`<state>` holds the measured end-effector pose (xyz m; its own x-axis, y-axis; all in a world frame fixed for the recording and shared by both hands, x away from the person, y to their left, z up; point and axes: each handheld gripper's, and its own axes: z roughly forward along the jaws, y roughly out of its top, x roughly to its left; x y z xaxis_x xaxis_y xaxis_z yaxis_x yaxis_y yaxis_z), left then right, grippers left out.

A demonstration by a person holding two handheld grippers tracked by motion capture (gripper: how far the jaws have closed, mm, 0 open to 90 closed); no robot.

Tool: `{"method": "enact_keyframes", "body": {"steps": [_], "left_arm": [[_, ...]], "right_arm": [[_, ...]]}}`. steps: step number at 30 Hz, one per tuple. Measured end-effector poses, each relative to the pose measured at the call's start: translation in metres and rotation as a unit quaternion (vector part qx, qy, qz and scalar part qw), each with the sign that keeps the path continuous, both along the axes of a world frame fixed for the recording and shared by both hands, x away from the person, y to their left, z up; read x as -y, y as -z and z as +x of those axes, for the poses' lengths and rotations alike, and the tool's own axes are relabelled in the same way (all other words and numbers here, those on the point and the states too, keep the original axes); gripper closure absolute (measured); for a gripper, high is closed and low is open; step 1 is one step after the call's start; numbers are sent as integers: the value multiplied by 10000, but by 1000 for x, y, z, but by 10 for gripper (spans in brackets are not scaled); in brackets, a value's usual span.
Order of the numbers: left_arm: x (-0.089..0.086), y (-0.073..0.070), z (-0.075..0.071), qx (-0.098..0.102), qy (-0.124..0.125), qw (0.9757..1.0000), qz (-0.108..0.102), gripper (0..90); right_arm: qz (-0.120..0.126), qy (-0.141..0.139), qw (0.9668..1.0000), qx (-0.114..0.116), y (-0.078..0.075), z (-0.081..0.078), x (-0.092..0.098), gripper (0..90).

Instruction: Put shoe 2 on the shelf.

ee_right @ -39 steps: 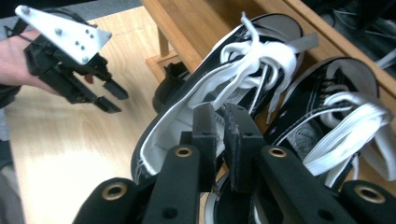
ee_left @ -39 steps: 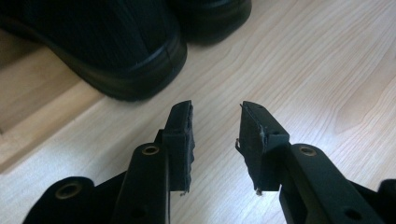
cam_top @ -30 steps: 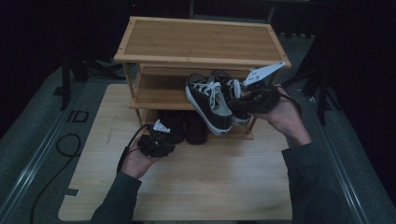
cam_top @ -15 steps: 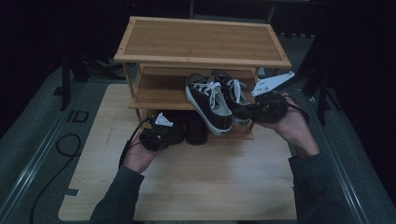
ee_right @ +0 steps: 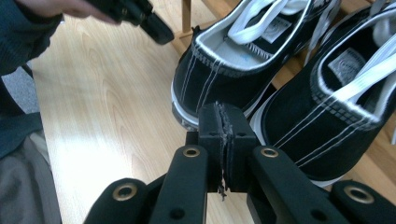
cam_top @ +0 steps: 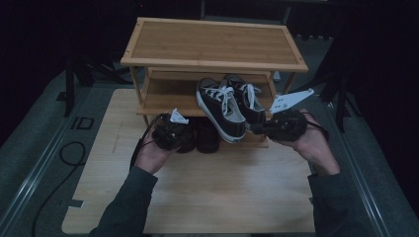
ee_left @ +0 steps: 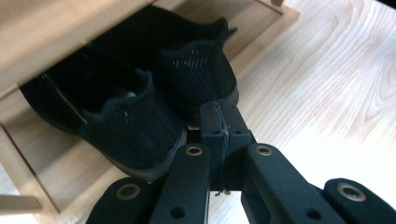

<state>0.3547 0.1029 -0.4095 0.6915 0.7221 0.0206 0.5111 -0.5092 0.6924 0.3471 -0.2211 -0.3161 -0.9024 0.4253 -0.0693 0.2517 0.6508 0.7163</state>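
2 sneakers [cam_top: 232,106] sit on the rack's [cam_top: 212,44] middle shelf, heels overhanging. 2 shoes [cam_top: 197,136] lie on the bottom shelf, left of them.

You are at a staged recording set, not a lived-in hallway: a bamboo shoe rack [cam_top: 212,44] with sneakers [cam_top: 230,106] and dark slip-ons [cam_top: 197,136] stands on a pale wooden board [cam_top: 197,192] at frame centre, laid over grey carpet [cam_top: 29,163]. Black darkness rings the upper frame, stand legs [cam_top: 341,98] rise at right, and a cable [cam_top: 54,182] snakes across the lower left.
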Motion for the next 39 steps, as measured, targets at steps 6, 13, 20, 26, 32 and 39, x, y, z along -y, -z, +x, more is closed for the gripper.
{"method": "enact_keyframes", "body": {"steps": [6,13,20,26,32,39], "left_arm": [[6,-15,7,148,38,9998,89,900],[14,-32,19,332,-46,9994,77,900],[24,-43,30,396,-83,9988,265,900],[31,-46,44,455,-234,9980,378,900],[36,-43,55,529,-342,9967,510,900],[40,-43,63,604,-405,9947,727,900]], "right_arm": [[-43,-71,9999,-67,10,-4,-2,861],[-30,-85,9998,-151,21,-6,0,855],[-24,-54,9997,-249,29,-6,5,854],[-38,-52,9995,-309,34,-5,7,851],[-48,-51,9993,-357,40,-5,8,852],[-61,-38,9992,-400,43,-4,9,852]]}}
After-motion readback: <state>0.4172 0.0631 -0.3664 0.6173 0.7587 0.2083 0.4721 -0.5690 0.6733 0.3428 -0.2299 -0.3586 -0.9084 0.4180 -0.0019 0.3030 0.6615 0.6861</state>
